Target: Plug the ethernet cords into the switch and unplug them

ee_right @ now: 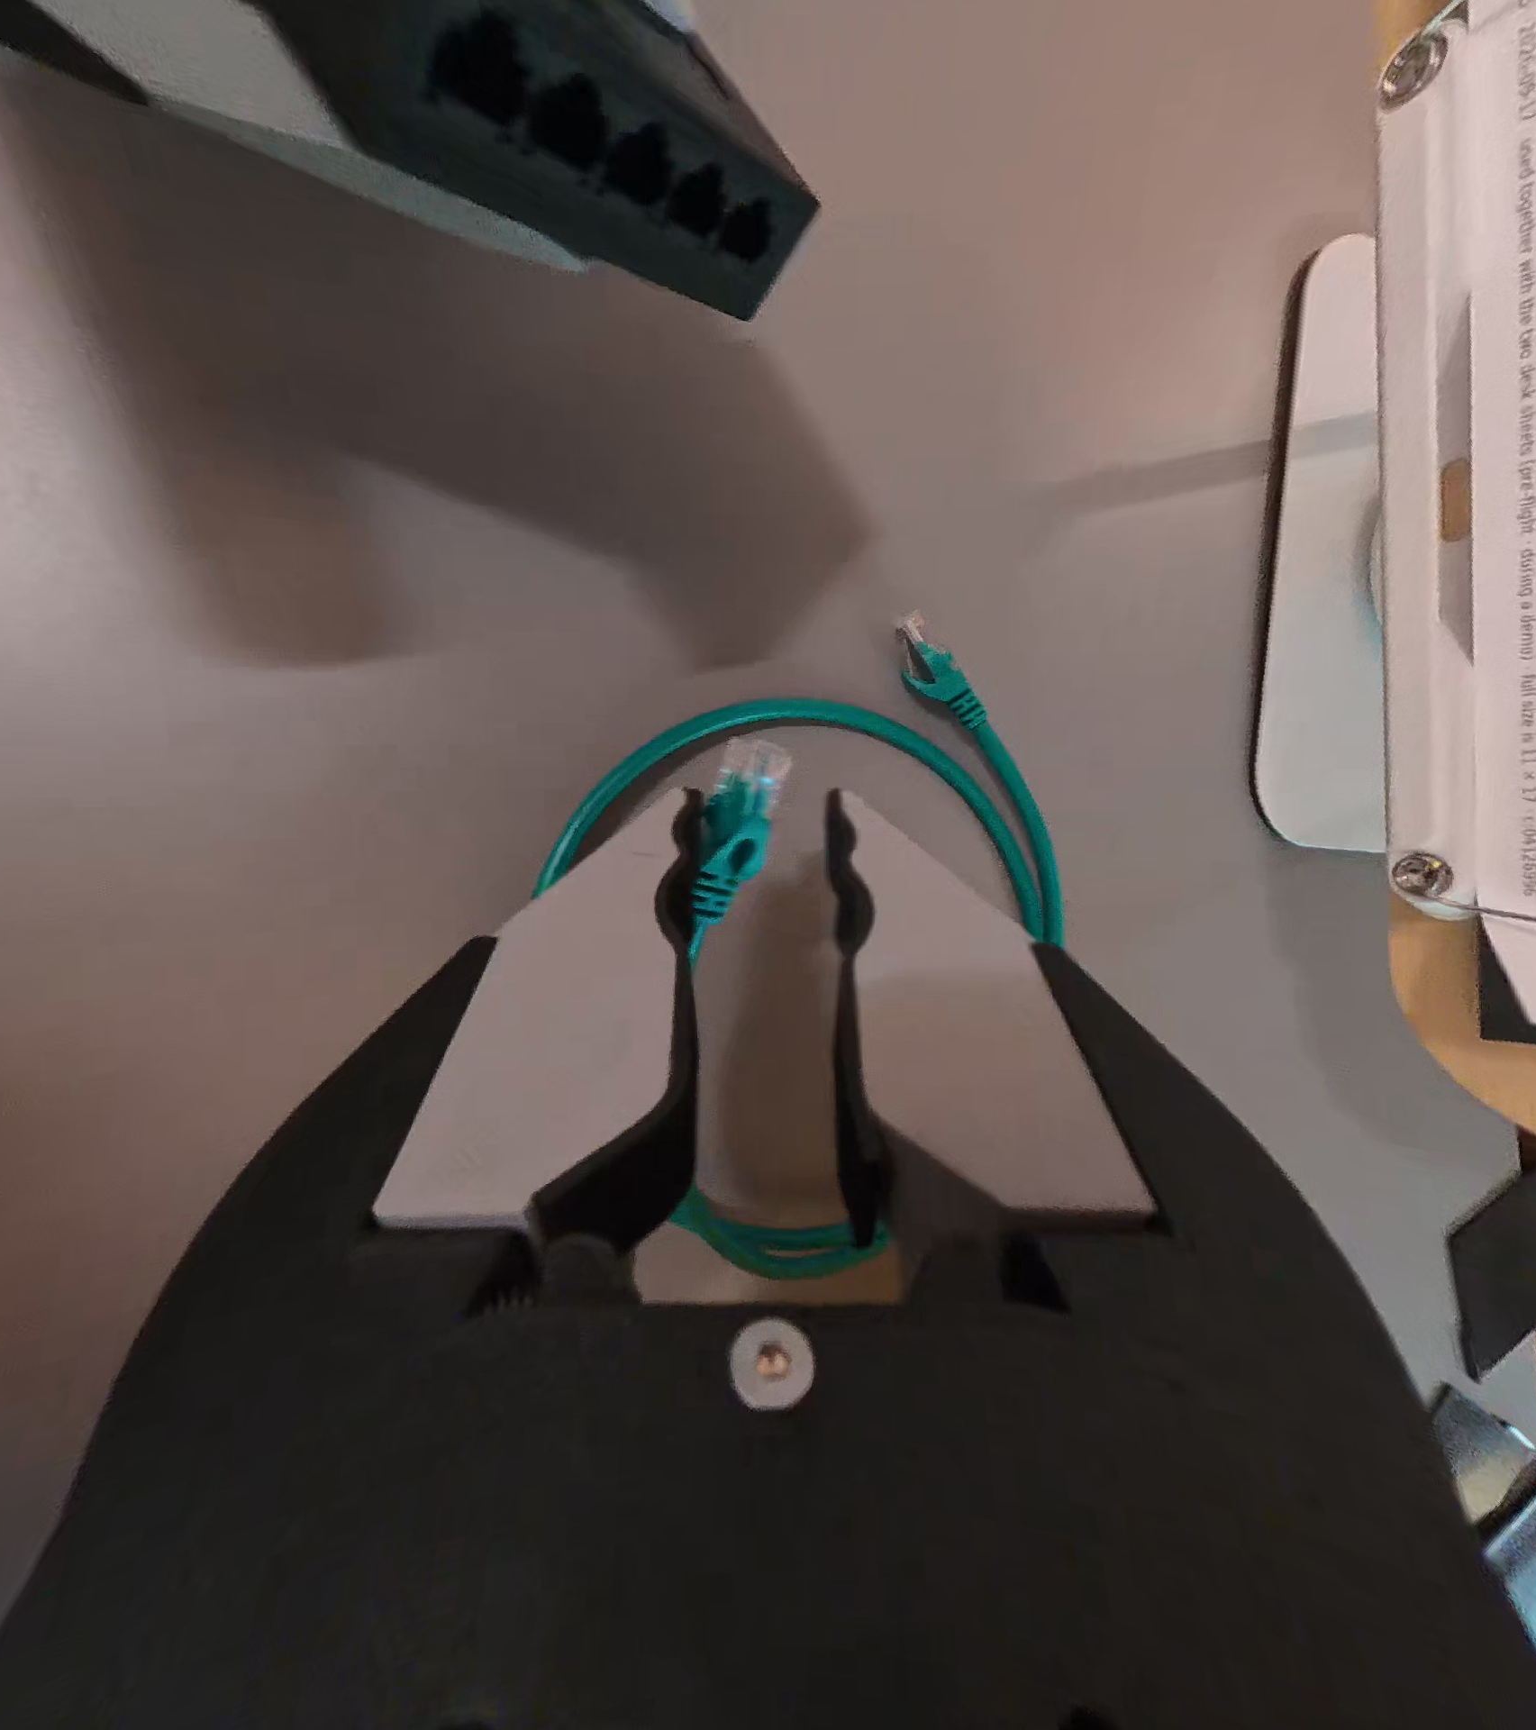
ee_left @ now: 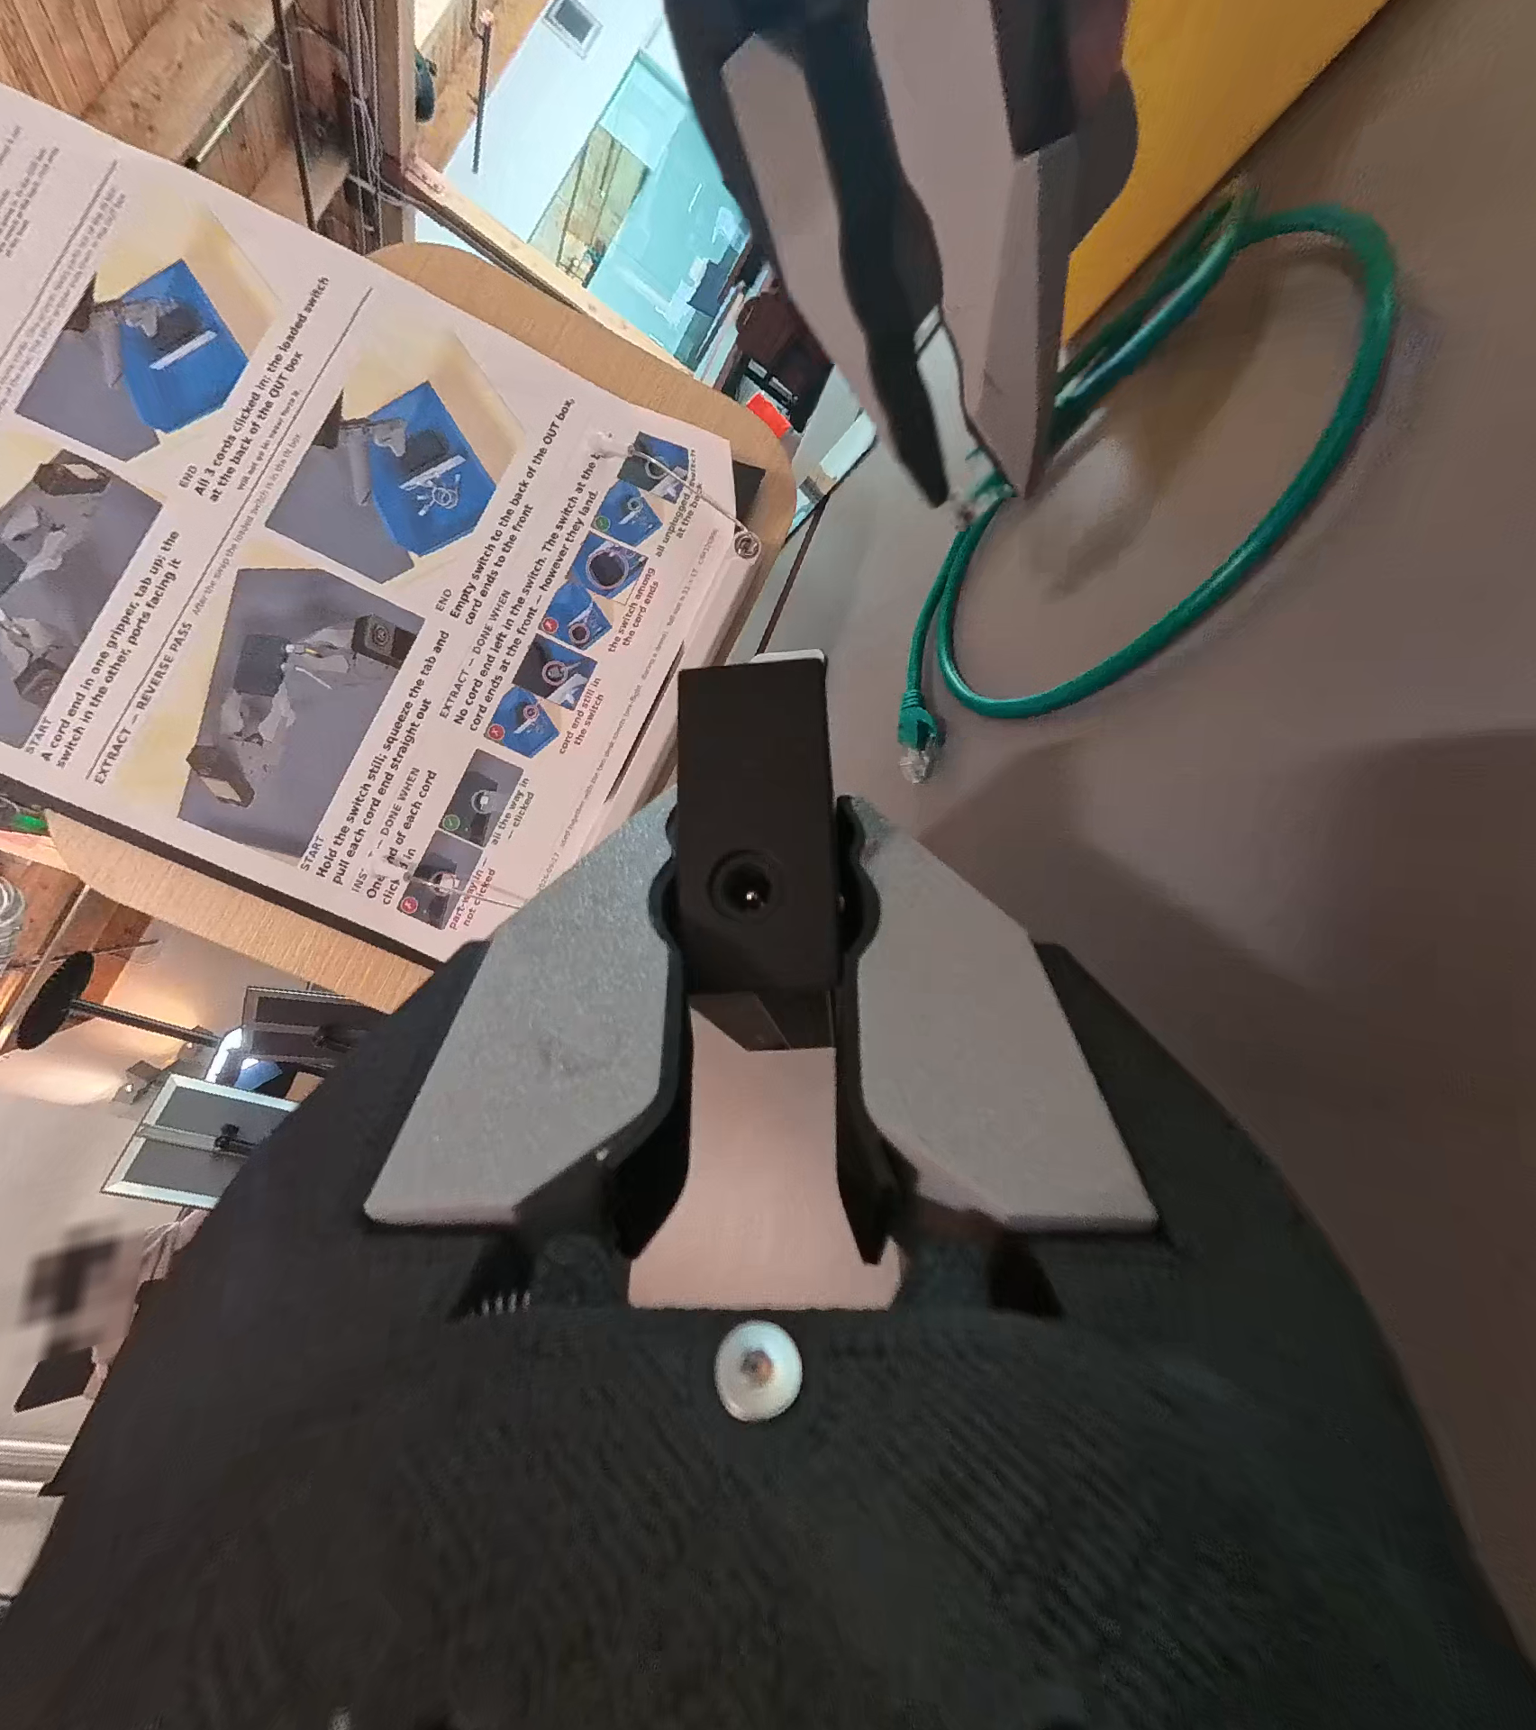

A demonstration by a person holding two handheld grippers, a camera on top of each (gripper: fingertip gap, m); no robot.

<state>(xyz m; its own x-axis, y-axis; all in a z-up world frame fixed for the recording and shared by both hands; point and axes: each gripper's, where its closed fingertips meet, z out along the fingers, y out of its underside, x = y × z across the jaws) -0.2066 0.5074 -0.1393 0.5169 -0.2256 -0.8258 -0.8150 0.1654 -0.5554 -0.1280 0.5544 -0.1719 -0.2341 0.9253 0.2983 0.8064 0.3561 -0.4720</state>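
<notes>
- Left gripper [ee_left: 759, 889] is clamped on the black switch [ee_left: 750, 861], holding it up off the grey table [ee_left: 1307, 936]; its own camera sees only the narrow end face with a round socket between the fingers.
- From that same view, the right gripper [ee_left: 979, 487] shows farther off, fingertips down at the table by the loop of green ethernet cord [ee_left: 1363, 449], with one plug [ee_left: 918, 740] lying free on the surface.
- To the left of the switch stands a printed instruction sheet [ee_left: 277, 515] on a wooden board; I leave its wording alone.
- Right gripper [ee_right: 759, 805] has its fingers parted with a gap between them; a second green plug [ee_right: 736, 824] lies against the left finger, not yet pinched as far as I can tell.
- Only the right wrist view shows the switch's [ee_right: 614, 159] row of ports, and every visible port looks empty.
- Only that view shows both plug ends at once: one between the fingers, the other [ee_right: 932, 665] just beyond on the table, up to the right.
- My judgement: plugging has not begun for this cord. The plug must be gripped, lifted, lined up with a port and pushed home, and unplugging comes after that.
- Other cords, if any, are out of sight.
</notes>
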